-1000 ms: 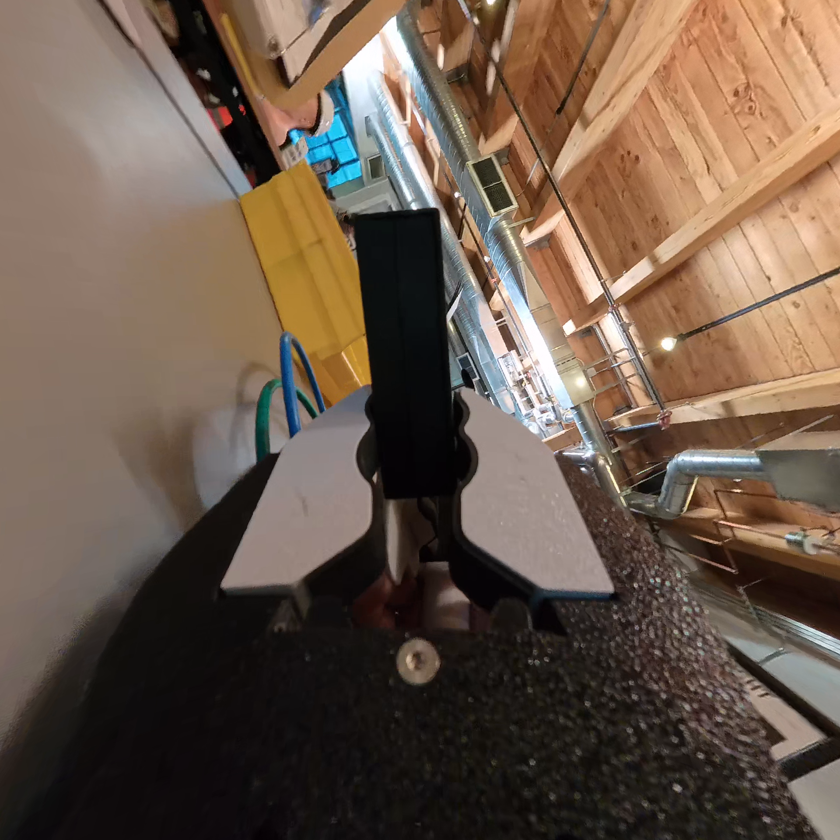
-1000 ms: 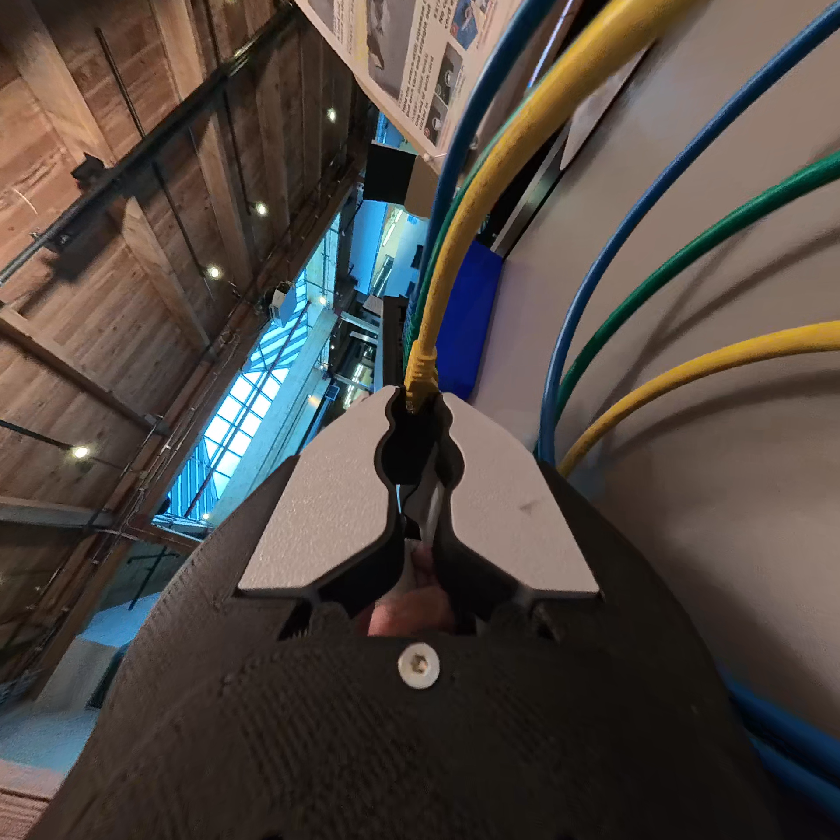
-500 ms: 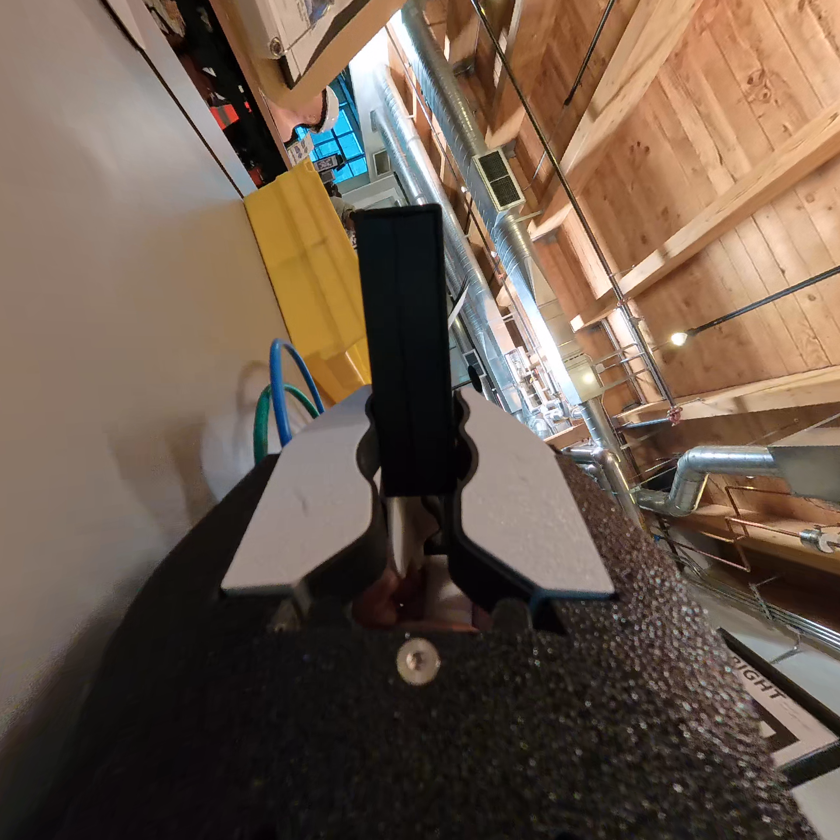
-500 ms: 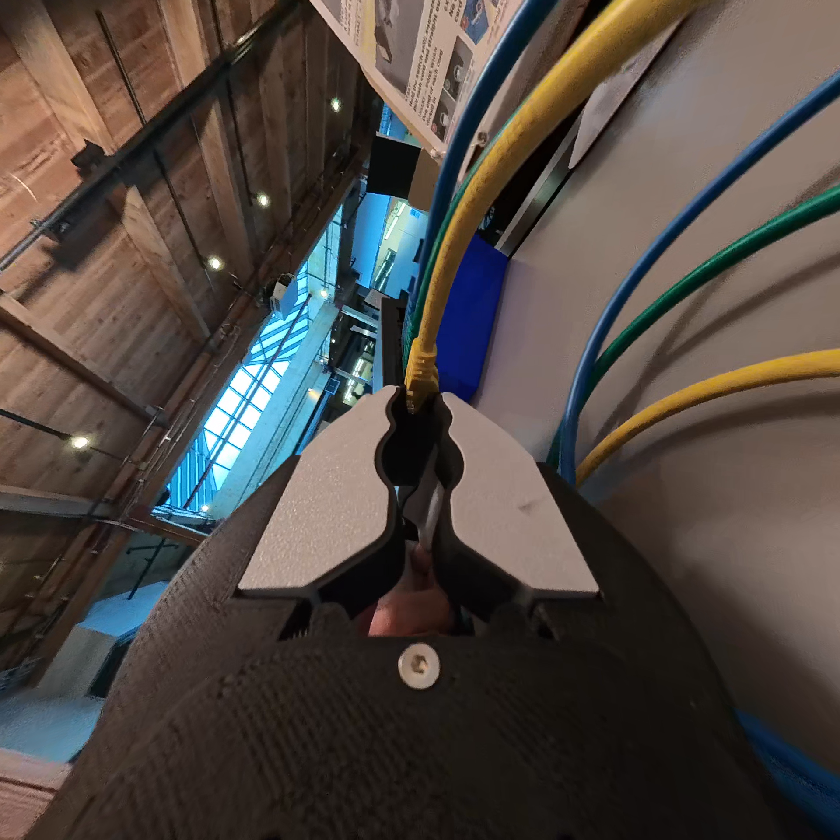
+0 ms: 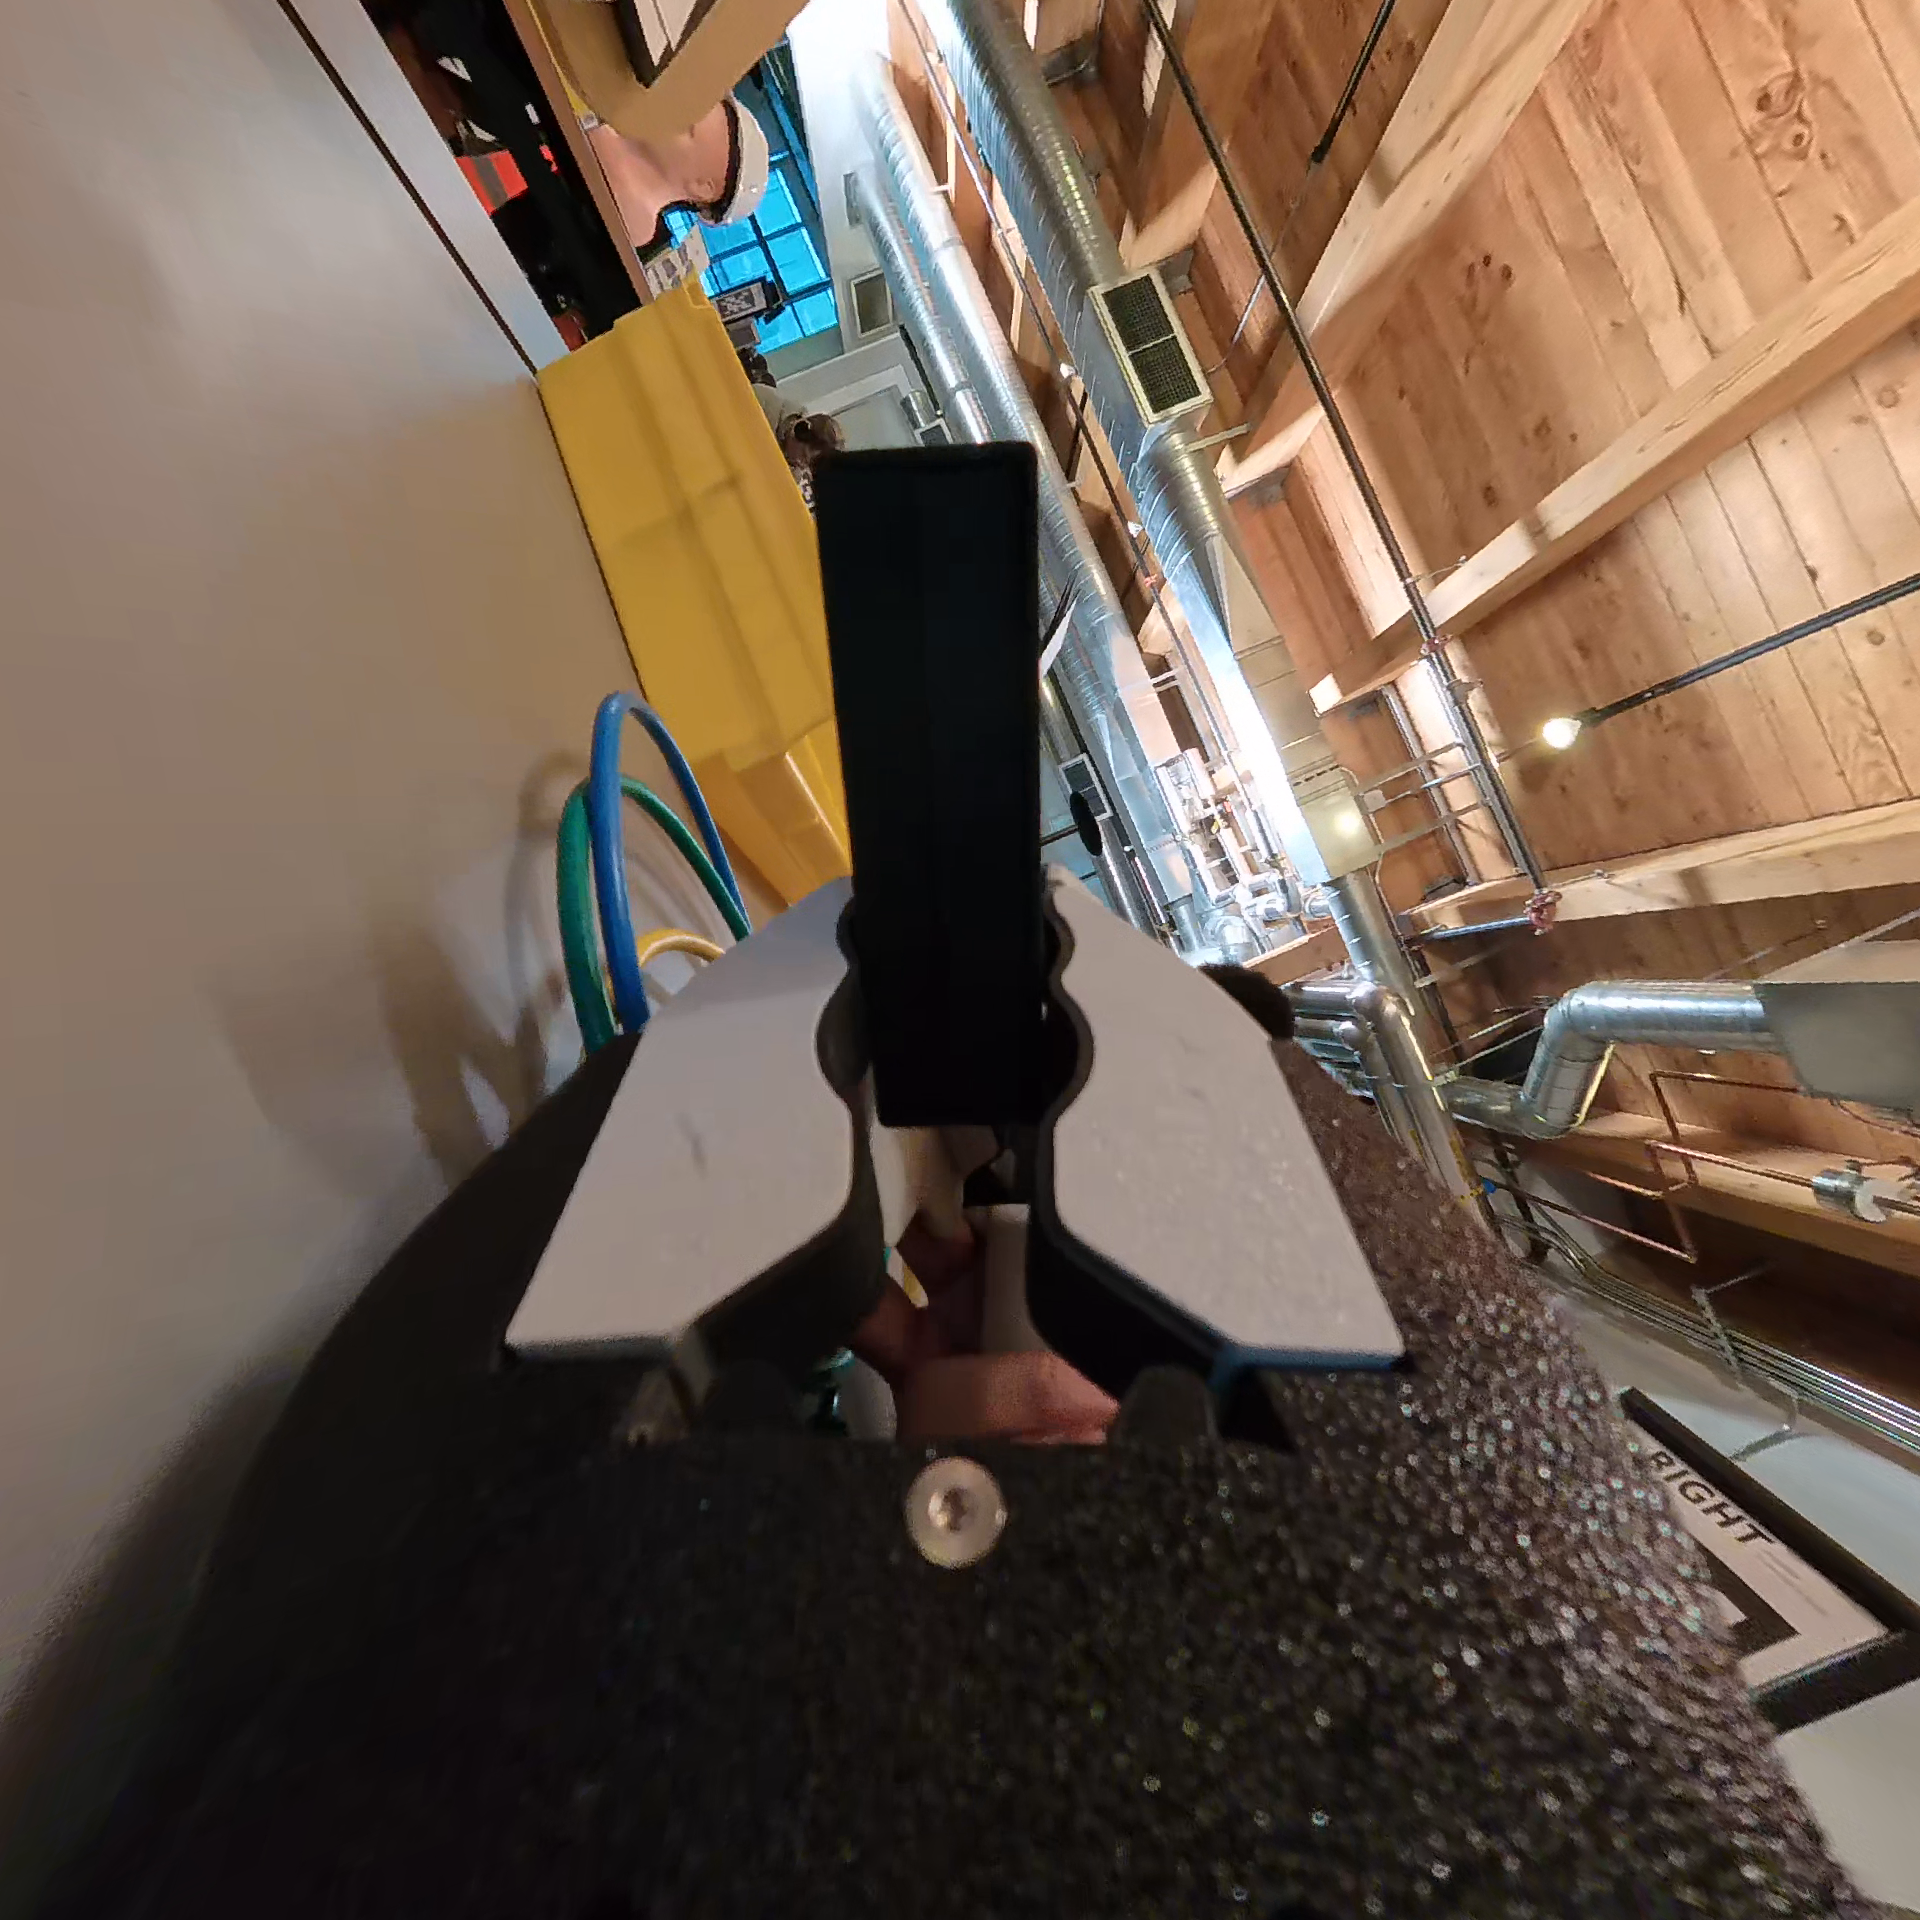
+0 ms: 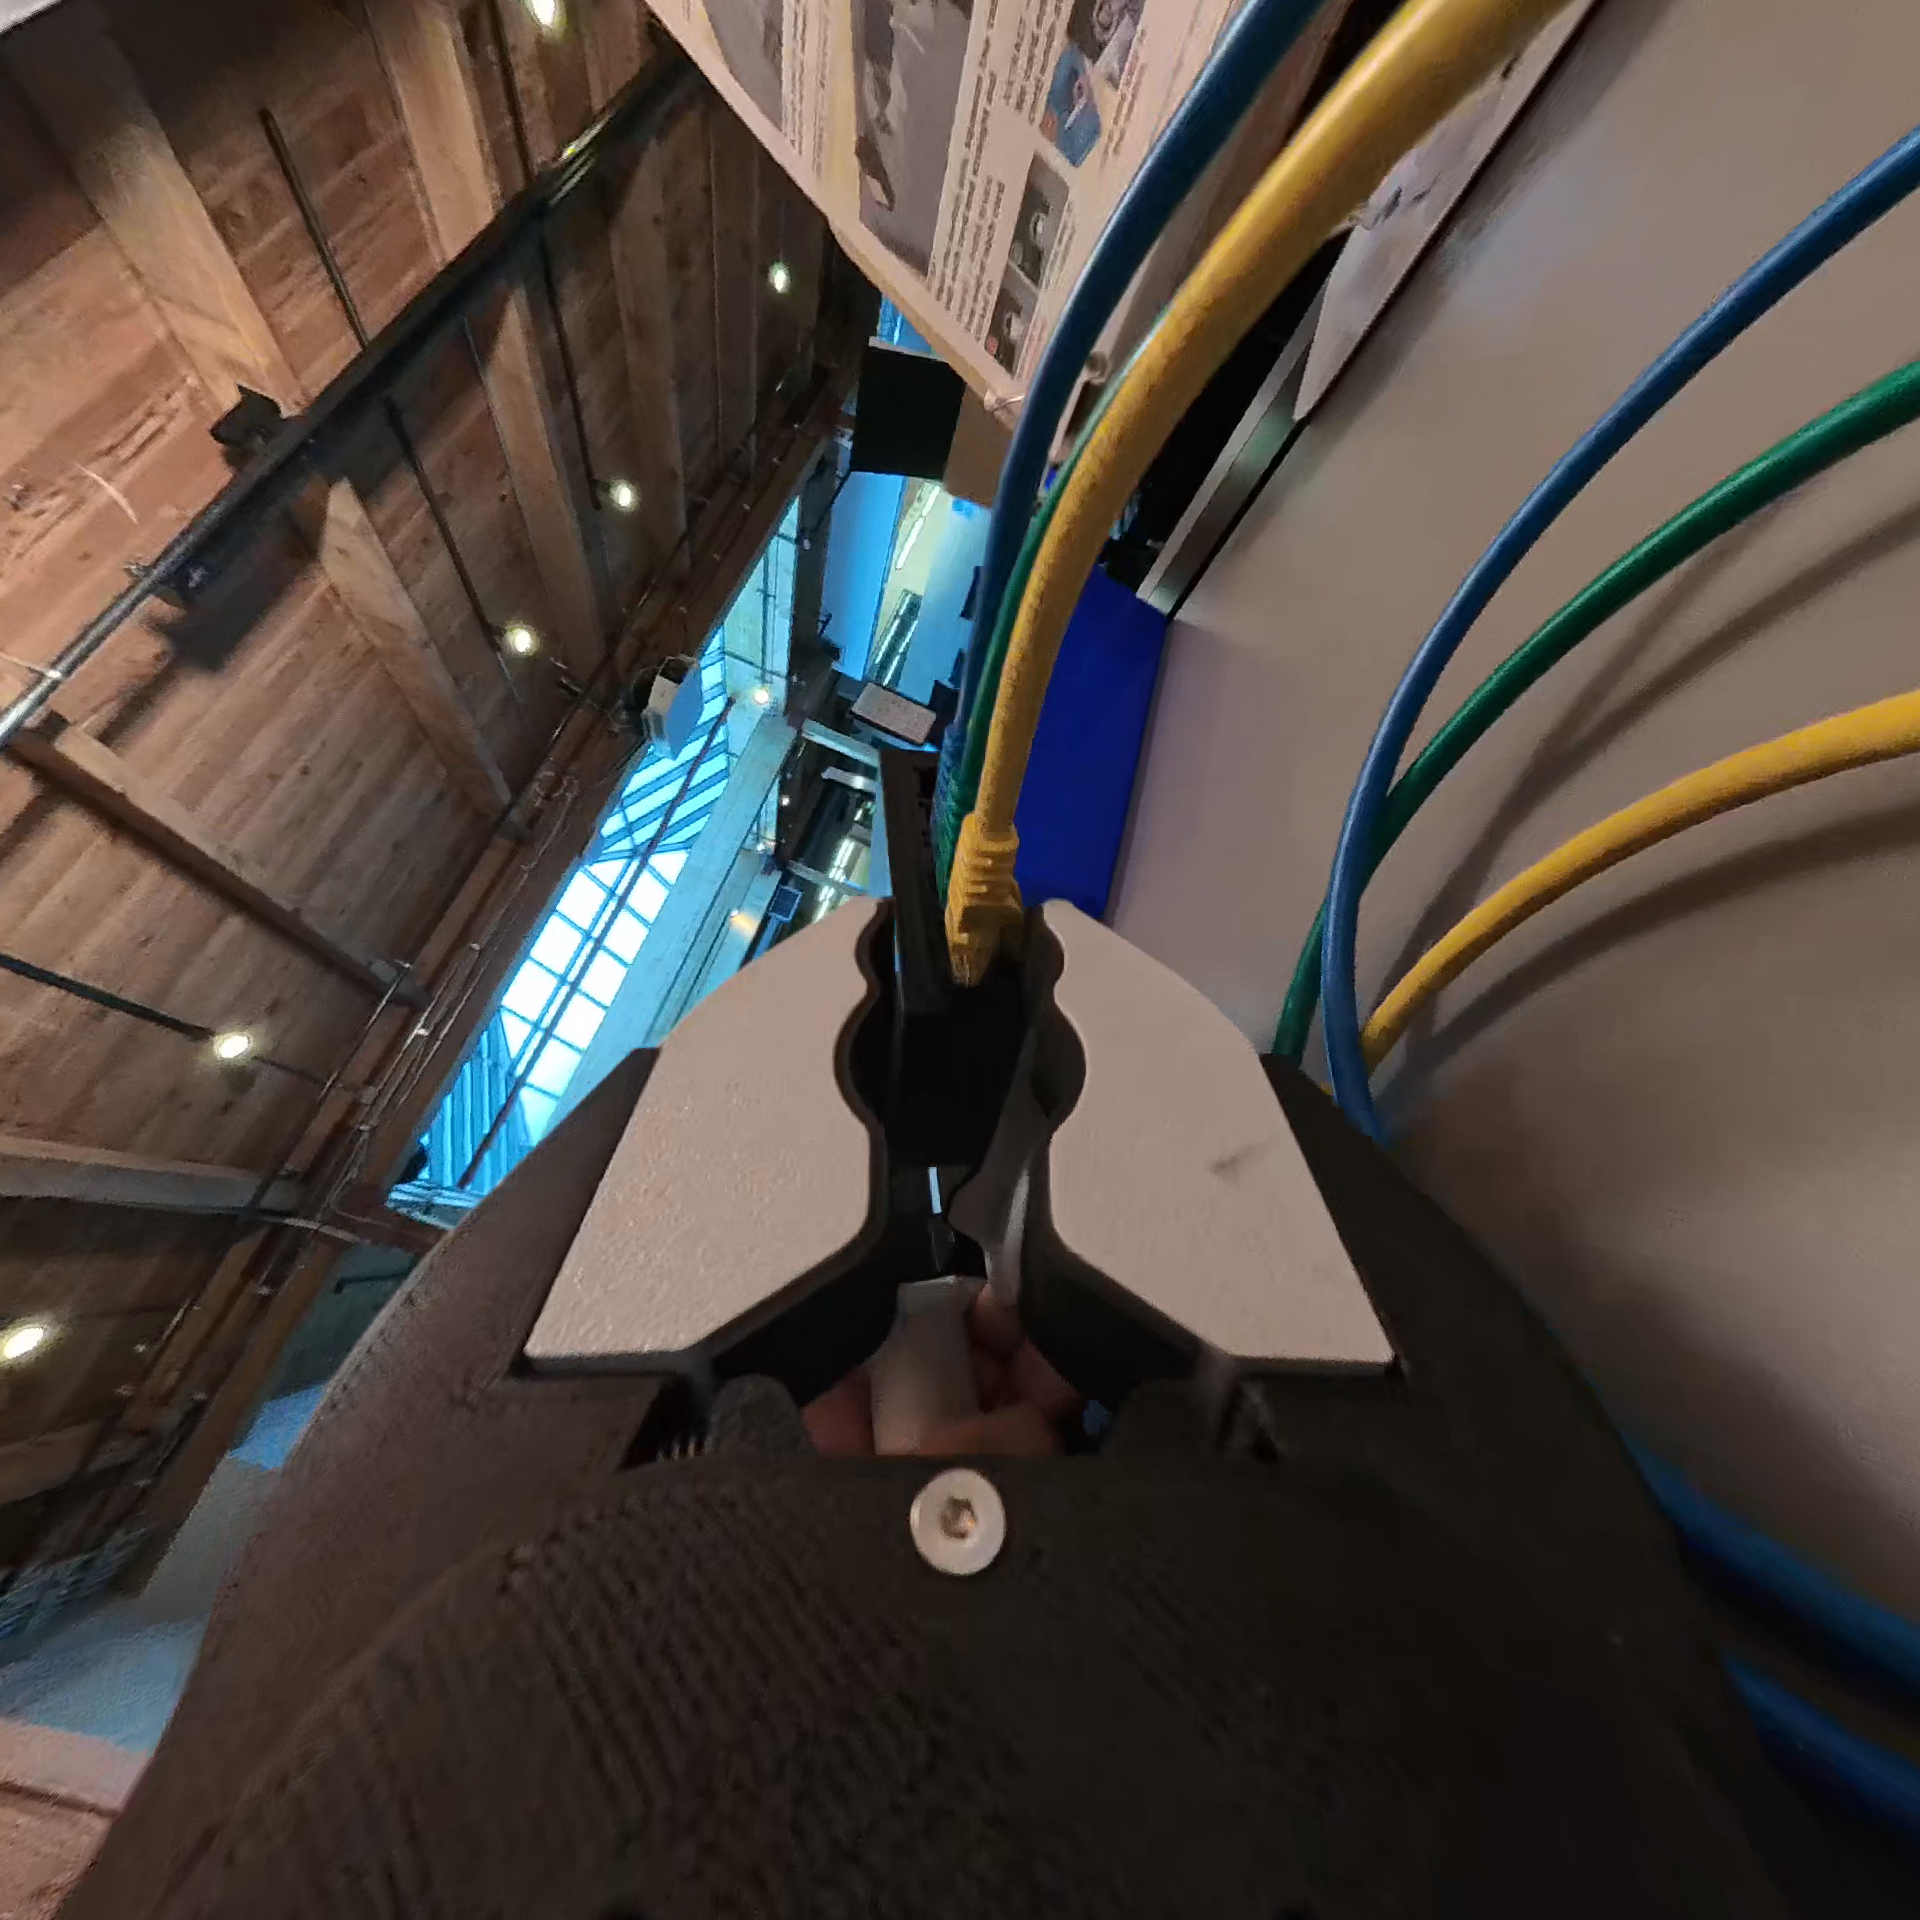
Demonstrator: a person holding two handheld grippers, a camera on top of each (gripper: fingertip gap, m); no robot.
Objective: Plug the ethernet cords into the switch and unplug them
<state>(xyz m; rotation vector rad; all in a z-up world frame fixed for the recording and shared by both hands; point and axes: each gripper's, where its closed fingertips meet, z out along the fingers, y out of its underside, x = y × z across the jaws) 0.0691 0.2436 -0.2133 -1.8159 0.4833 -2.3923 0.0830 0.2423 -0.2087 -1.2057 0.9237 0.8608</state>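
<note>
My left gripper (image 5: 940, 914) is shut on the black switch (image 5: 930, 675), seen edge-on and sticking out past the fingertips. Blue (image 5: 613, 831) and green (image 5: 571, 914) cord loops lie on the pale table to its left. My right gripper (image 6: 961, 925) is shut on the yellow cord's plug (image 6: 977, 894), right at the switch's edge (image 6: 909, 831). The yellow cord (image 6: 1049, 582) arcs up and away. A blue cord (image 6: 1060, 343) and a green cord (image 6: 977, 707) run beside it to the same edge. Whether the plug sits in a port is hidden.
The pale table (image 5: 208, 520) fills the left of the left wrist view and the right of the right wrist view (image 6: 1610, 1143). A yellow bin (image 5: 686, 540) and a blue bin (image 6: 1081, 748) stand on it. More cord loops (image 6: 1558, 644) lie across it. A printed sheet (image 6: 935, 125) hangs above.
Both grippers keep their grip. The left wrist view has shifted slightly, so more of the cord loops shows, including a bit of yellow cord. The right wrist view has barely moved.
</note>
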